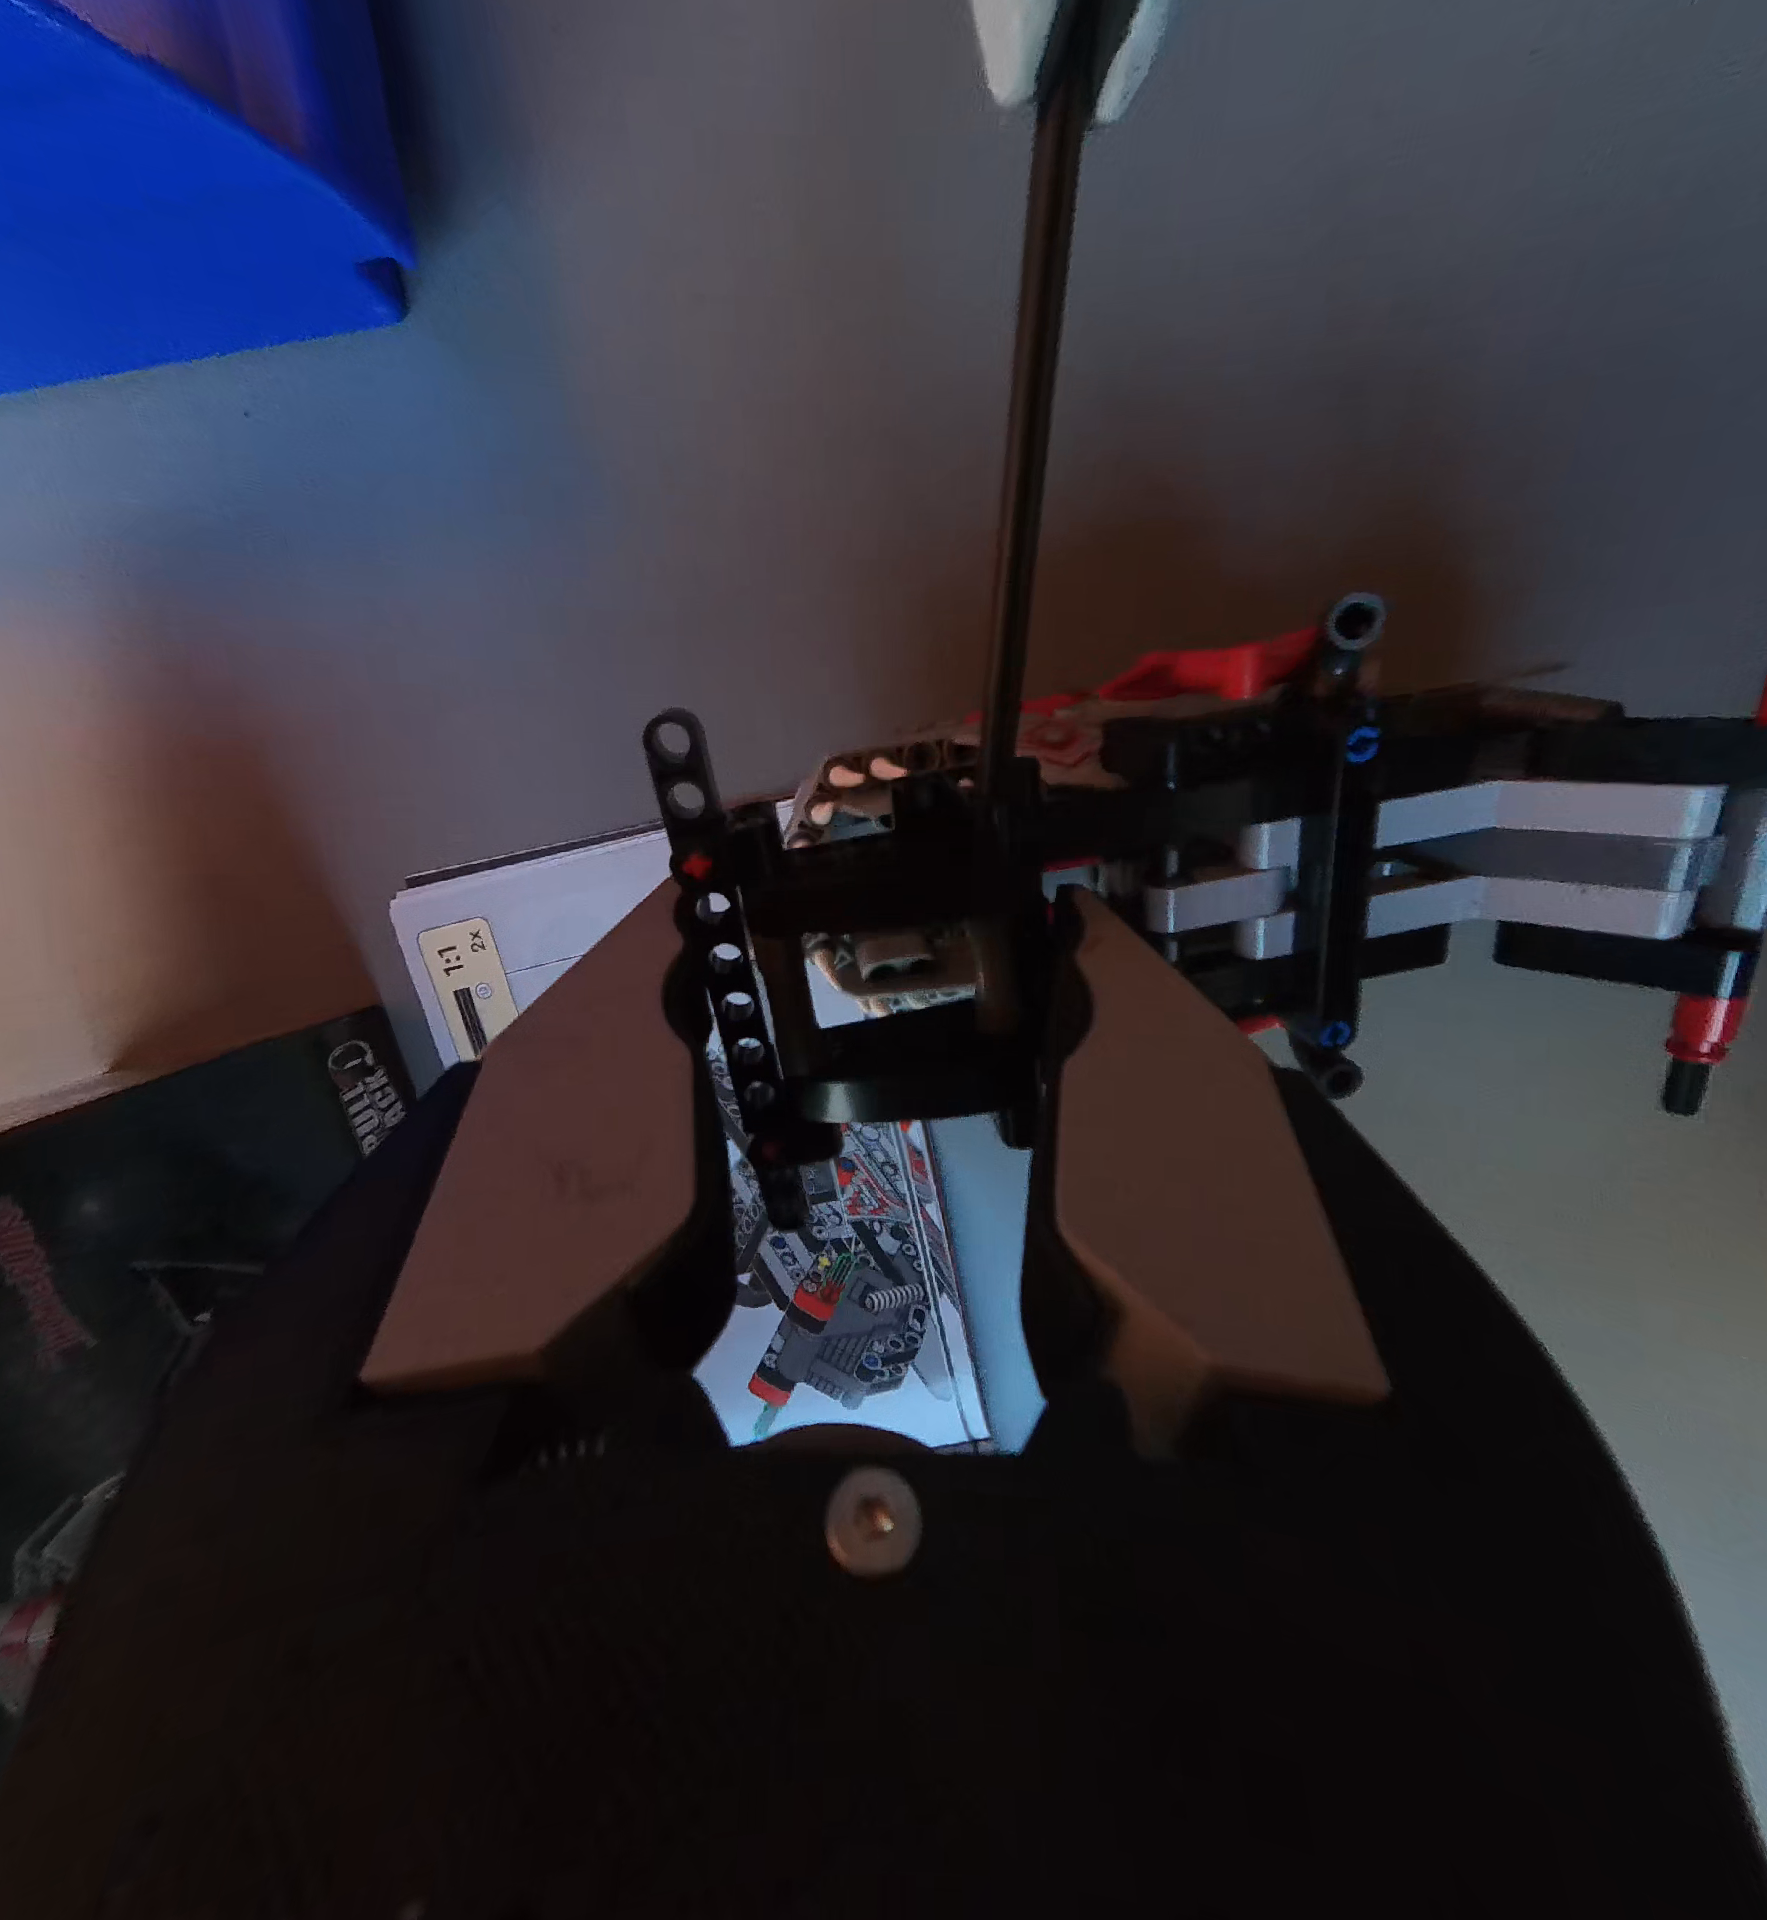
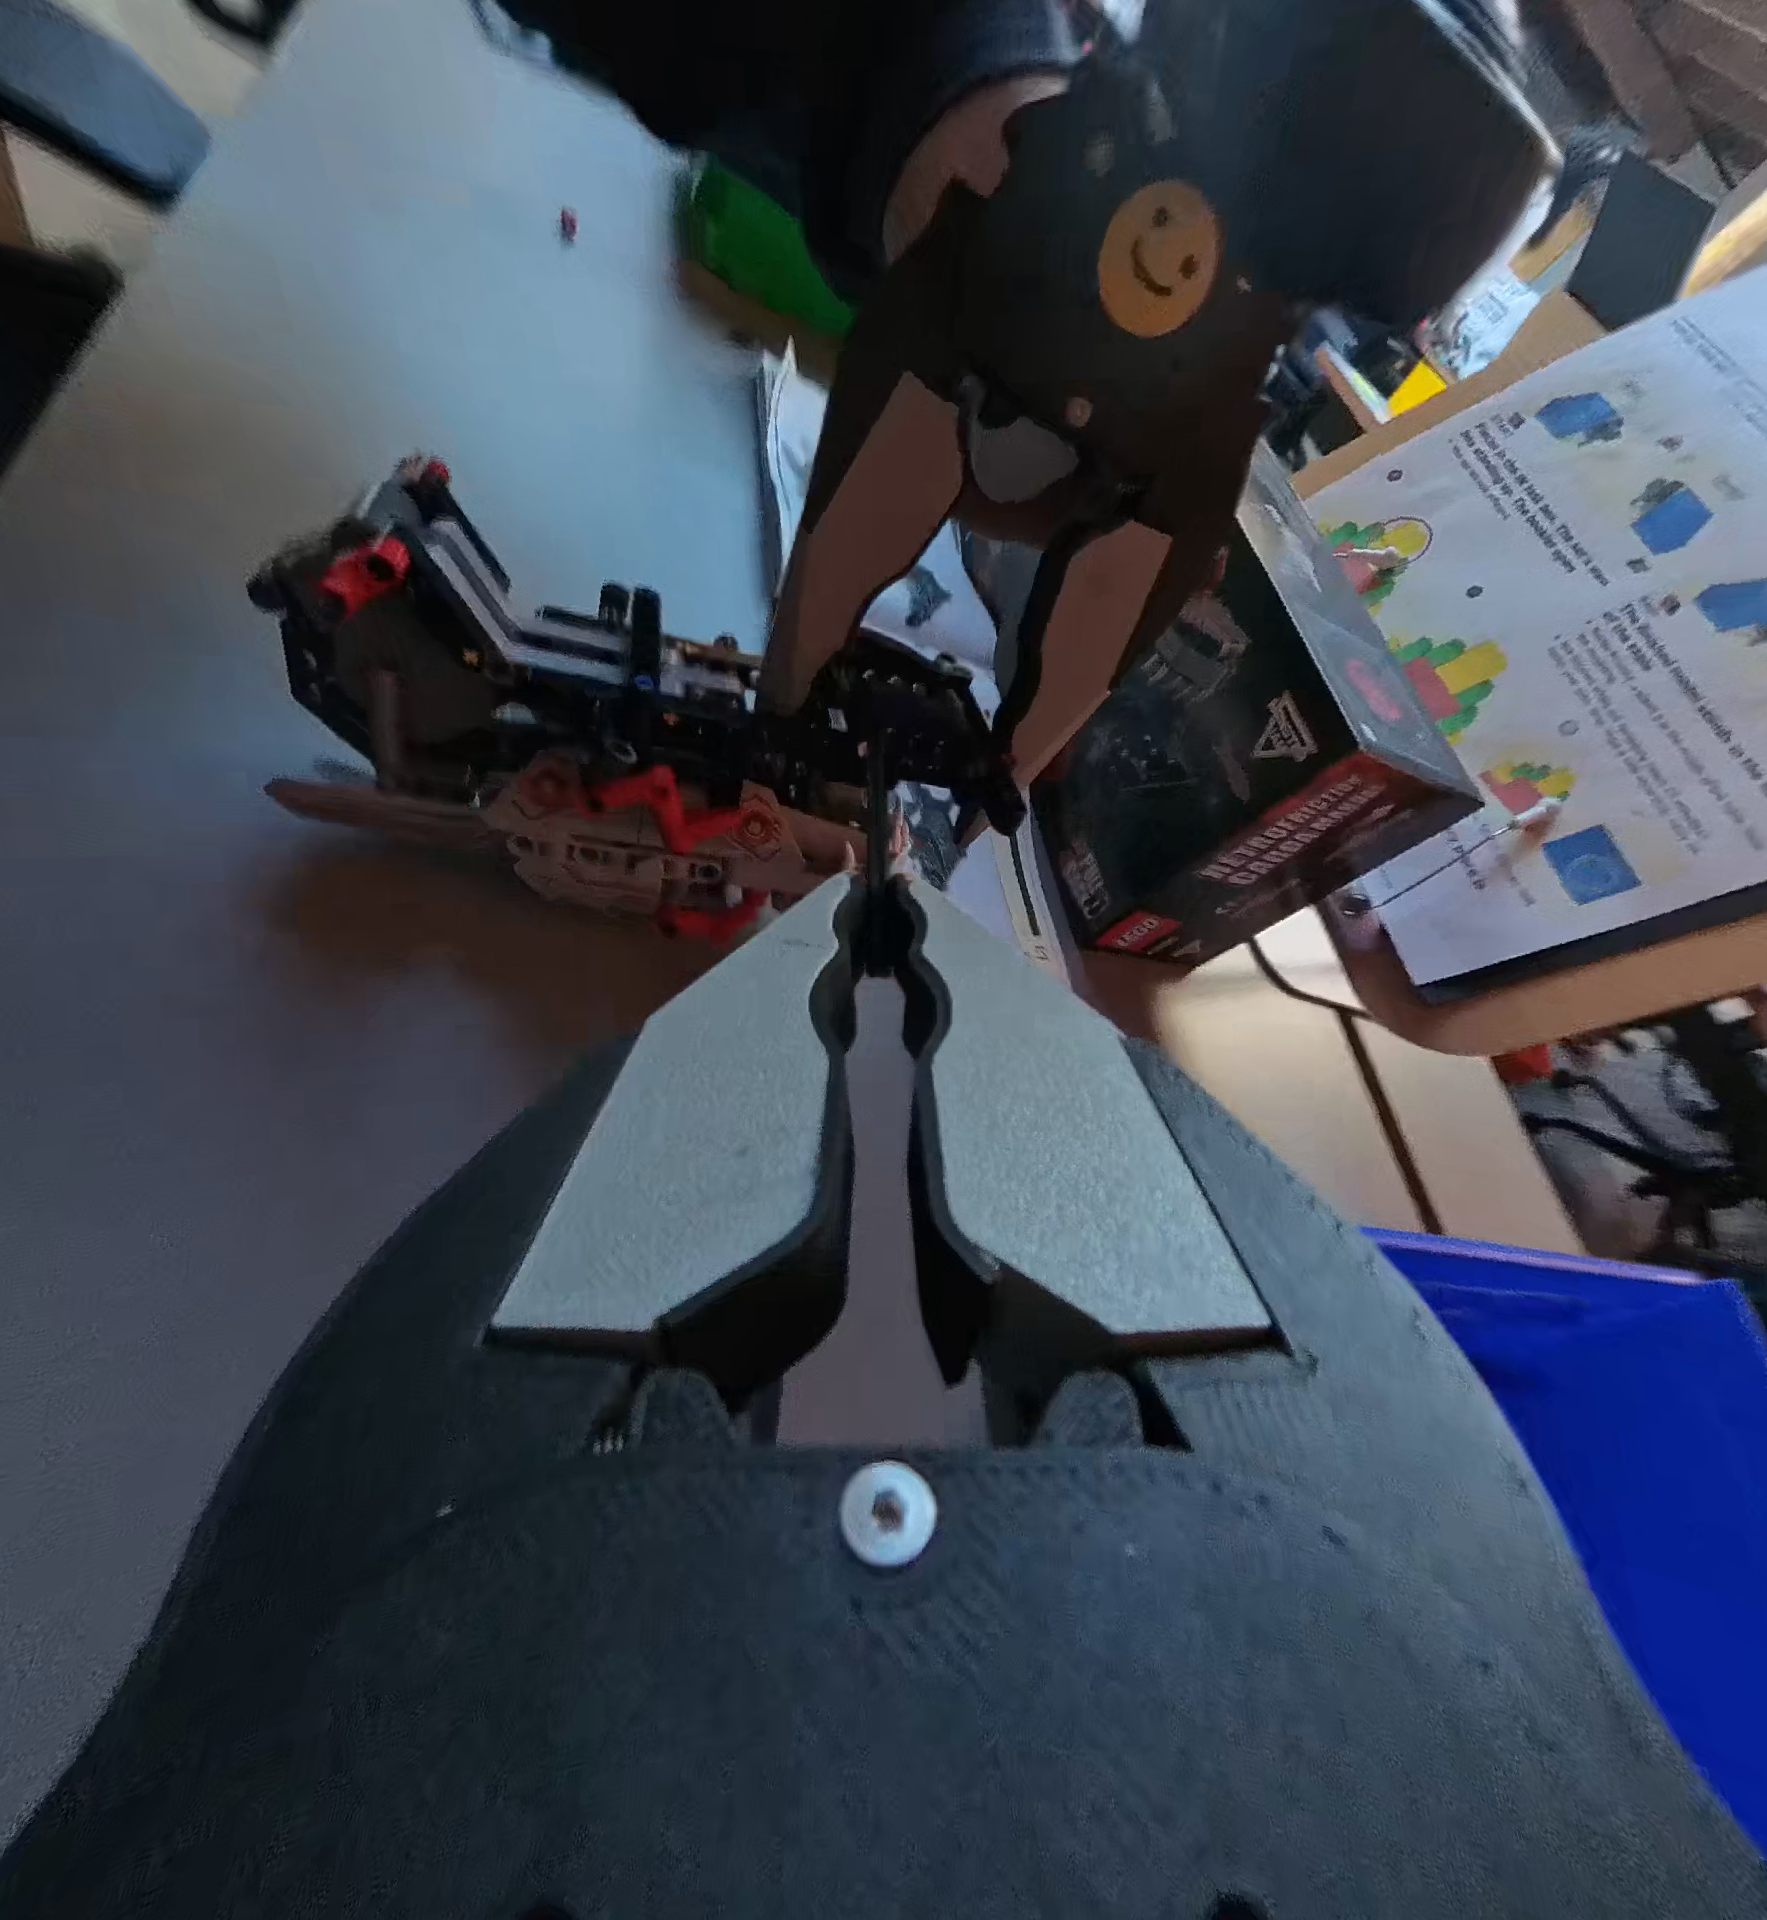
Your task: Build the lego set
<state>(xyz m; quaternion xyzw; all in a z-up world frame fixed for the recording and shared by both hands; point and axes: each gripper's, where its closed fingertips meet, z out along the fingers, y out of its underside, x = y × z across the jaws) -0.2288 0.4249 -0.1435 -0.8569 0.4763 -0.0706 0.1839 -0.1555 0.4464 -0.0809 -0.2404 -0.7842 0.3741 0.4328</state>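
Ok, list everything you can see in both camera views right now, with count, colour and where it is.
Lego model: one, black, grey, red and tan, over the table.
Long axle: one, black, reaching from the right gripper's tips into the model.
Instruction booklet: one, white, under the model.
Set box: one, dark, right of the model.
Bin: one, blue, lower right.
Printed sheet: one, white, on a board at right.
Table: one, pale grey.
Left gripper: clamping the model's black frame.
Right gripper: pinching the axle.
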